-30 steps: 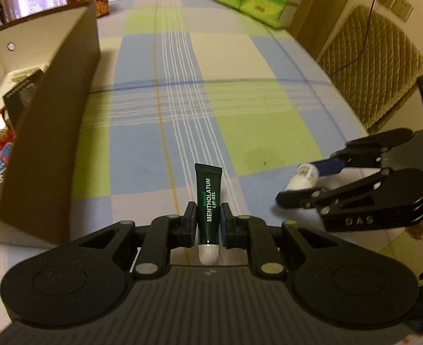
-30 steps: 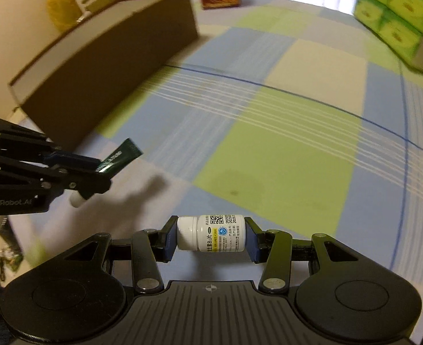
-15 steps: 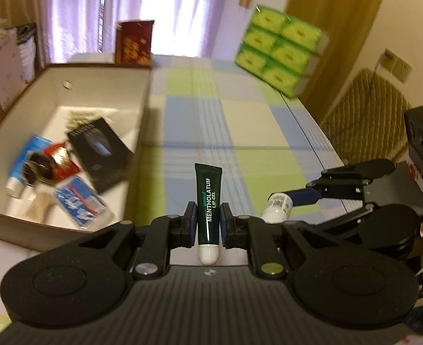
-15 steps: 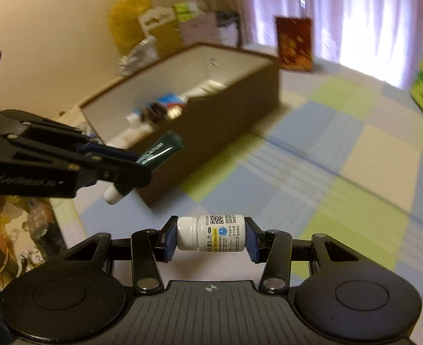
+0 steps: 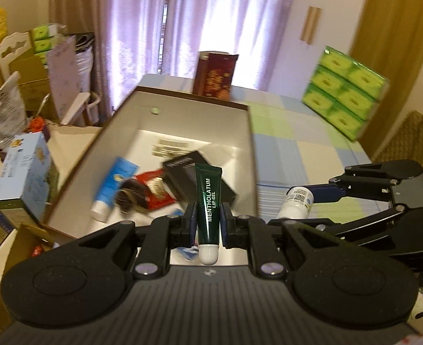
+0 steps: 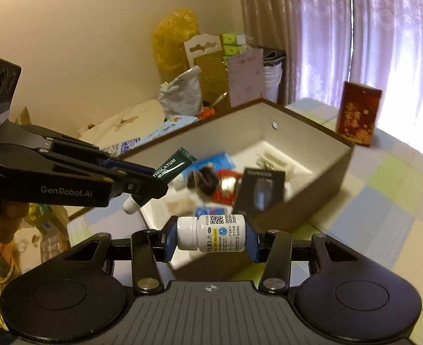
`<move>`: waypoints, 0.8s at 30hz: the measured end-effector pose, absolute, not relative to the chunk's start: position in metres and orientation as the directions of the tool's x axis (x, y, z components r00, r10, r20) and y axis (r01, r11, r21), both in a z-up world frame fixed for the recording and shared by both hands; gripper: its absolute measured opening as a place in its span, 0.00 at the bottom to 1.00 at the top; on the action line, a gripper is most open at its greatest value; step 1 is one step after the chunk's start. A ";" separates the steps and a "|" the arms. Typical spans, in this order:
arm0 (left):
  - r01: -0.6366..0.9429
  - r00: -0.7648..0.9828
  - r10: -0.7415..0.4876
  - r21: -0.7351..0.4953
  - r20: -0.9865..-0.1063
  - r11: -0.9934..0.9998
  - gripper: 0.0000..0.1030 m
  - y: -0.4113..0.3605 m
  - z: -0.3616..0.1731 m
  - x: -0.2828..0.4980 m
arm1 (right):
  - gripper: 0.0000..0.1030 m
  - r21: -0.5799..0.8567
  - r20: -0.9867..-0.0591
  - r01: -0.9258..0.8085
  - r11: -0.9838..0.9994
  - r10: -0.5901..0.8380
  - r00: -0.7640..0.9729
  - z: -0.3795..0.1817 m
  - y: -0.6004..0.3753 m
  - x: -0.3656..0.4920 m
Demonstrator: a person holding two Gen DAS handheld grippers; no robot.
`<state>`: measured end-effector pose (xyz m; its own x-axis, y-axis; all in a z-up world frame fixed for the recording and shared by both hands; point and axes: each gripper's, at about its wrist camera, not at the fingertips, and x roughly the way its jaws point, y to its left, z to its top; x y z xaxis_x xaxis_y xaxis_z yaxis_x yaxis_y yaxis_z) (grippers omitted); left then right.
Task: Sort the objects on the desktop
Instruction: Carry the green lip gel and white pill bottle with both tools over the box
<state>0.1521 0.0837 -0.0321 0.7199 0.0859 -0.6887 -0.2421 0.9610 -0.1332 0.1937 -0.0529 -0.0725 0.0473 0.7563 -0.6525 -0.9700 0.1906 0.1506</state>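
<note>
Nearest, in the left wrist view: left gripper closed snugly on the lip gel tube, pinched low on its body just above the white cap, crimped end pointing forward over the near end of the box. Probably very light, soft-walled and smooth; best gripped low near the stiffer shoulder, as here, since a hard squeeze higher up would dent it or let it slide.

Just to the right: right gripper closed end to end on the small white pill bottle, 1 pad on the cap, 1 on the base, bottle lying crosswise above the near right corner of the box. Likely light, rigid, slick plastic; secure lengthwise but apt to spin or roll once let go.

Farther in, on the box floor: a blue tube, a black carton, a red packet; 2 items held, neither dropped in yet
</note>
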 end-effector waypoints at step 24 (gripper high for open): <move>-0.270 0.652 0.106 -0.099 -0.751 0.958 0.12 0.165 -0.059 0.179 | 0.43 0.140 -0.714 -0.953 0.270 0.694 0.092 -0.098 0.021 0.208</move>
